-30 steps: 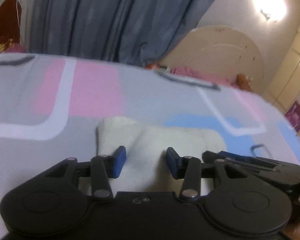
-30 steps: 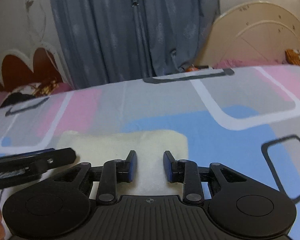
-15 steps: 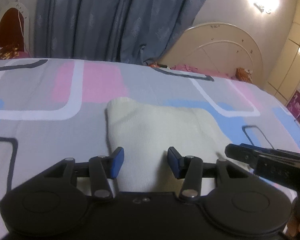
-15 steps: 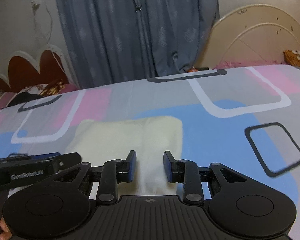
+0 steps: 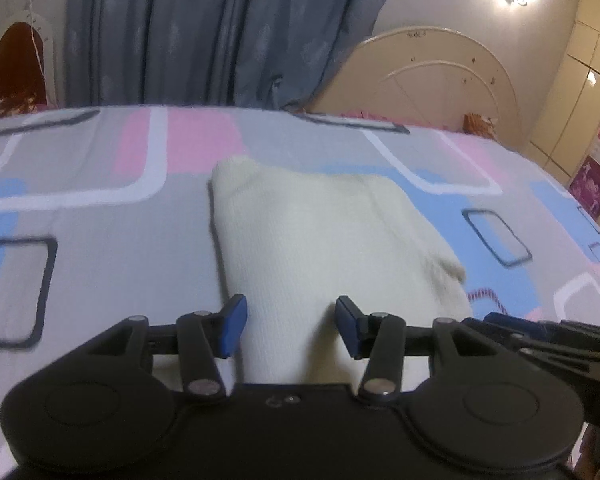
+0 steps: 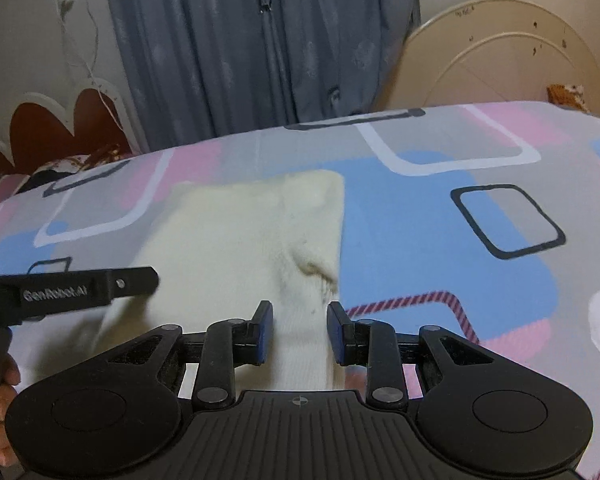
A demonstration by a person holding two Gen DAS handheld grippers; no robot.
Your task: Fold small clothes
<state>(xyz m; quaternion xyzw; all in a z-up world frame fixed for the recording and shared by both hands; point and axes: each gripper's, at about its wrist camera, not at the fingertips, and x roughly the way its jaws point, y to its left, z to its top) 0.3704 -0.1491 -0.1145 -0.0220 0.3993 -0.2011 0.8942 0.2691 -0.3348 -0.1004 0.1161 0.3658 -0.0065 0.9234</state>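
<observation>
Both of our tongs have pulled back toward us since a moment ago, so more of the cream cloth [image 5: 316, 240] shows in front of them. It lies folded flat on the bed sheet [image 5: 80, 248] with pink, blue and gray boxes. Our left gripper [image 5: 288, 322] is wide open with cloth showing between its blue tips, and it holds nothing. Our right gripper [image 6: 299, 330] is open too, and a strip of cloth runs between its tips. We cannot tell if they touch it. Gray curtains [image 6: 260, 48] hang behind the bed.
</observation>
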